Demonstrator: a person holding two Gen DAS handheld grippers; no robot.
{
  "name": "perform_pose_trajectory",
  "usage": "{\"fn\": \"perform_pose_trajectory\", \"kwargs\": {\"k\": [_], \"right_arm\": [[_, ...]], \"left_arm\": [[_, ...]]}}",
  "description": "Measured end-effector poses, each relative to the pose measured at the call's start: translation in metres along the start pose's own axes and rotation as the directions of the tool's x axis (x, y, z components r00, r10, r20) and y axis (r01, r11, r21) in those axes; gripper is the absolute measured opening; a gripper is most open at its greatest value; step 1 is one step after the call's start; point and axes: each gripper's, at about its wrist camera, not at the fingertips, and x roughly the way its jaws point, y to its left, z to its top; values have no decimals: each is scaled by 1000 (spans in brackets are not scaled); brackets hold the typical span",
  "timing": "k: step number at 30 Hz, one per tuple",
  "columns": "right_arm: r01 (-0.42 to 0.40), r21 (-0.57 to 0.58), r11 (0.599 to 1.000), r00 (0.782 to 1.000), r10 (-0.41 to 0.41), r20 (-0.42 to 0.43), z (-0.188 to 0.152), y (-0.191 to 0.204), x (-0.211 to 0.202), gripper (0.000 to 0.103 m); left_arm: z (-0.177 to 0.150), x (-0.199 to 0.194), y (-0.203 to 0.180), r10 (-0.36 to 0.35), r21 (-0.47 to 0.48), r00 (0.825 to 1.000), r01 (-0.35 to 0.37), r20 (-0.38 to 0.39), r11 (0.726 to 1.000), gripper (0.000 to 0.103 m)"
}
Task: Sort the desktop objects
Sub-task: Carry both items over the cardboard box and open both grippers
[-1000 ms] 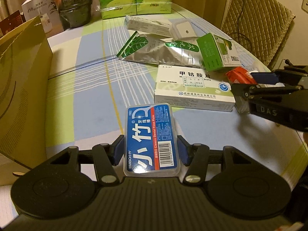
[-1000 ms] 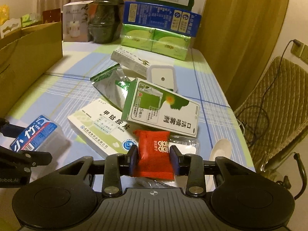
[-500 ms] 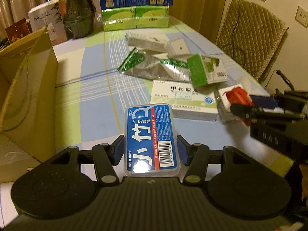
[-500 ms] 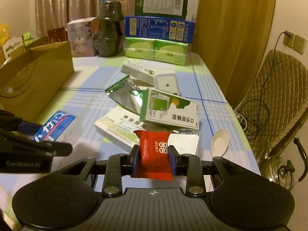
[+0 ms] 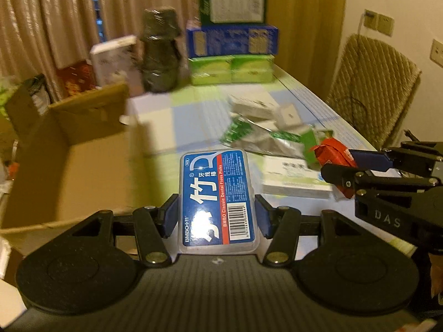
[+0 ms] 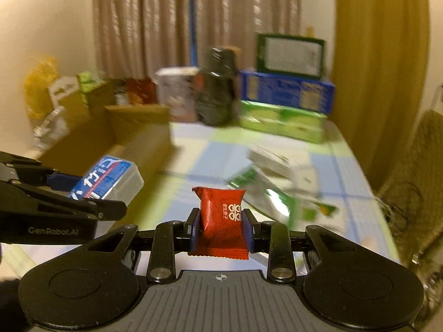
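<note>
- The left gripper (image 5: 216, 214) is closed about as wide as the floss box (image 5: 217, 199) it grips, one blue pad pressed on each long side.
- The floss box is a clear plastic case with a blue label, red stripe and barcode; it lies flat between the fingers, raised above the table (image 5: 193, 102), its far end pointing toward the table's middle.
- From the right wrist view the same floss box (image 6: 108, 178) shows at the left, held in the left gripper's (image 6: 72, 191) dark fingers, near the front of the carton (image 6: 133, 135).
- The right gripper (image 6: 221, 228) is closed narrowly on a red packet (image 6: 221, 221), pads touching both its sides.
- The packet is a small sealed sachet with crimped ends and white print, standing upright between the pads and clear of the table.
- In the left wrist view the red packet (image 5: 331, 150) appears at the right, clamped at the tip of the right gripper (image 5: 346, 163).
- An open brown carton (image 5: 69, 171) sits at the left of the table, just beside the held floss box.
- On the table beyond lie a white medicine box (image 5: 293, 178), a silver-green pouch (image 5: 257, 138) and other small boxes, blurred.
- Stacked green and blue boxes (image 5: 232, 52) and a dark jar (image 5: 160, 58) stand at the far end; a padded chair (image 5: 371, 96) is at the right.
</note>
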Motion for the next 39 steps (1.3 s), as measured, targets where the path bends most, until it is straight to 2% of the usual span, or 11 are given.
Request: {"fn": "perform_pose_trajectory", "kwargs": {"k": [8, 12, 16, 23, 34, 36, 37, 38, 39], "right_arm": [[-167, -12, 986, 986, 167, 26, 43, 76, 32, 29], [-220, -20, 975, 975, 220, 11, 55, 106, 59, 29], [-239, -11, 971, 971, 239, -13, 59, 123, 85, 29], [-244, 2, 970, 969, 244, -46, 59, 132, 117, 29], [-221, 12, 975, 973, 221, -67, 56, 136, 138, 29], [-226, 24, 974, 972, 228, -63, 56, 135, 141, 37], [-225, 32, 974, 972, 226, -56, 56, 134, 141, 52], [-223, 37, 974, 973, 225, -43, 56, 132, 139, 59], [-221, 37, 974, 974, 223, -32, 56, 130, 137, 59]], "left_arm": [[10, -39, 94, 151, -42, 988, -150, 34, 988, 52], [11, -41, 138, 187, -83, 982, -184, 22, 979, 52], [10, -33, 167, 204, -105, 979, -202, 7, 974, 52], [5, -17, 192, 201, -123, 980, -201, -6, 972, 52], [0, 11, 206, 171, -154, 985, -172, -23, 973, 52], [-1, 15, 209, 166, -156, 986, -168, -29, 973, 52], [-1, 18, 210, 162, -156, 986, -165, -34, 974, 54], [-1, 19, 211, 160, -157, 986, -164, -37, 974, 65], [-2, 20, 211, 168, -157, 985, -171, -36, 973, 71]]}}
